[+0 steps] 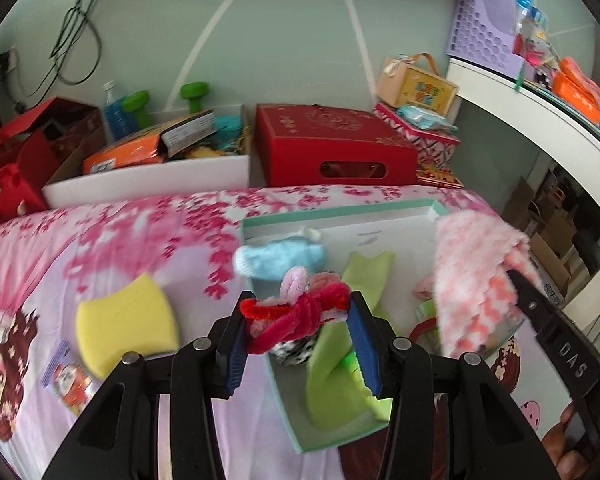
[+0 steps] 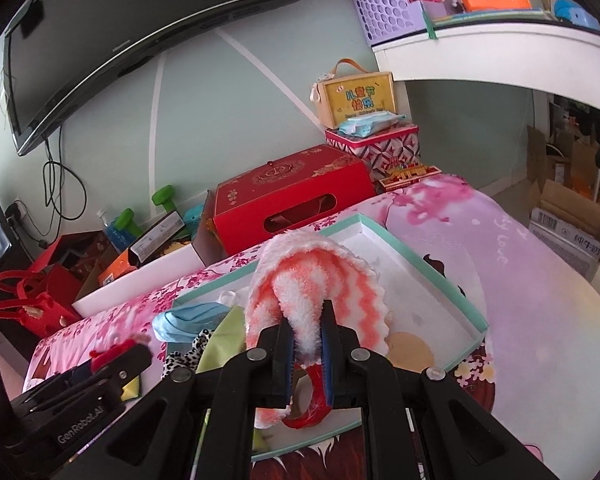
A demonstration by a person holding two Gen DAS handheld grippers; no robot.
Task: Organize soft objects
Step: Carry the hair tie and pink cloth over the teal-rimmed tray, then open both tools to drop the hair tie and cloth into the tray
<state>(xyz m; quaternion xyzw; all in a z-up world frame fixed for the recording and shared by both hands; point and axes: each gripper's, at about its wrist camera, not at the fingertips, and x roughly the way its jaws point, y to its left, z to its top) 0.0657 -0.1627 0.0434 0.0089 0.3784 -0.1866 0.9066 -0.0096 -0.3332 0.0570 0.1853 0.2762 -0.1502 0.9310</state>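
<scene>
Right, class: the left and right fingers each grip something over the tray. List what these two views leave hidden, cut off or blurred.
- Left wrist view: tray near corner, hidden behind the left gripper and its pipe-cleaner bundle.
- Right wrist view: tray floor under the pink fluffy cloth.
- Left wrist view: yellow sponge, blurred.
- Television, cut off by the edge.

1. I work in a home bedroom: a bed under a pink blossom-print sheet (image 1: 112, 232) fills my view.
2. A flat television (image 2: 140, 36) hangs on the pale green wall.
3. Red gift boxes (image 1: 332, 144), 2 green dumbbells (image 1: 194, 94) and a white desk (image 2: 500, 52) crowd the bedside.
</scene>
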